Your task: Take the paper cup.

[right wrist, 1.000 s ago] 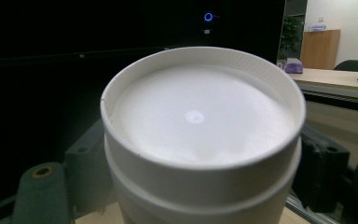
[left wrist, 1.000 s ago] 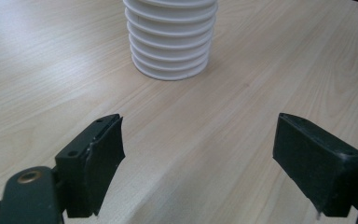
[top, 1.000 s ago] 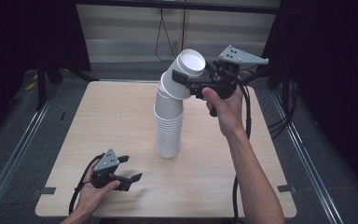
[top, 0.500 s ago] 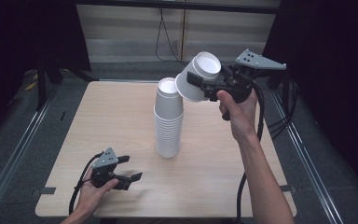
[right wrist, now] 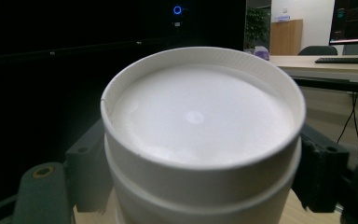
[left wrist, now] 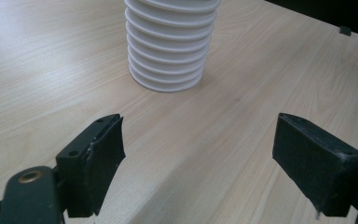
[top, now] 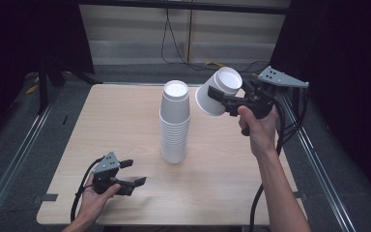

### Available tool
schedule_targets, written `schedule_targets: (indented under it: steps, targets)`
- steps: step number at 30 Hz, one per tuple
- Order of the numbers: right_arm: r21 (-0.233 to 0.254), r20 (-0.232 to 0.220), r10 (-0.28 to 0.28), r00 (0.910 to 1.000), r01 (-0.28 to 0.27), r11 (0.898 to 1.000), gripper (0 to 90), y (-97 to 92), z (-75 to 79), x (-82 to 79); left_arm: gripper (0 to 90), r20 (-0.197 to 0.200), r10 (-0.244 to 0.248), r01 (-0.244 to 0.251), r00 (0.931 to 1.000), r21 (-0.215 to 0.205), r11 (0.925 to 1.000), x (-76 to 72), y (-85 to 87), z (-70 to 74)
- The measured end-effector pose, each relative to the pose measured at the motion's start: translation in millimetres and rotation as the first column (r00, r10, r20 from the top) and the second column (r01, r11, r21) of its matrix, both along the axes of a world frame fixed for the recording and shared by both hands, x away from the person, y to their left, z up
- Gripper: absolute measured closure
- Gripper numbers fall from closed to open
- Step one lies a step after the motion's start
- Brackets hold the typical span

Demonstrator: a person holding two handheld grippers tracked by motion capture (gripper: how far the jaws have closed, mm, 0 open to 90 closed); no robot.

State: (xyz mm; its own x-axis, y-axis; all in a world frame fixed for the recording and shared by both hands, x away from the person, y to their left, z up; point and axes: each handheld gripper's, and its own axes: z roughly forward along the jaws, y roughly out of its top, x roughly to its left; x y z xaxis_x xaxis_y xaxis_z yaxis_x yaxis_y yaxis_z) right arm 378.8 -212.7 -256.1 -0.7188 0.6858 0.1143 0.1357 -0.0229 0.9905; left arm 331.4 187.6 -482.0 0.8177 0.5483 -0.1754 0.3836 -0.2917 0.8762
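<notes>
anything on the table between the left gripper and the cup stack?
Nothing. The left gripper view shows bare wood from the left gripper to the base of the cup stack; the high view agrees.

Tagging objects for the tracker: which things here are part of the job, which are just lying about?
In the job:
- paper cup, clamped in the right gripper
- cup stack on the table

Not in use:
- left gripper, empty, low over the table
- floor cables behind the table
</notes>
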Motion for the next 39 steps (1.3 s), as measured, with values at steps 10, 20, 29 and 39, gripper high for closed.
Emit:
schedule_targets:
  steps: [10,20,29,39]
  targets:
    - [-0.025,-0.042,0.025,0.9988,-0.026,0.999,21.1,-7.0,-29.7,-6.7,15.8,0.042,-0.036,0.036,0.9985,-0.011,0.9993,-0.6,-10.3,4.2]
    - [-0.042,-0.128,0.05,0.9906,-0.056,0.998,21.1,-5.1,-63.0,-12.1,15.8,0.1,-0.067,0.067,0.9928,0.004,0.9978,-3.7,-19.7,13.1]
    - [-0.048,-0.154,0.083,0.9846,-0.091,0.995,21.1,-2.0,-84.2,-22.5,15.8,0.031,-0.122,0.122,0.9921,-0.008,0.9925,-1.4,-32.8,17.2]
    - [-0.043,-0.188,0.144,0.9715,-0.155,0.987,21.2,8.2,-101.9,-26.2,15.8,0.041,-0.153,0.155,0.9874,-0.04,0.9872,15.1,-50.9,37.3]
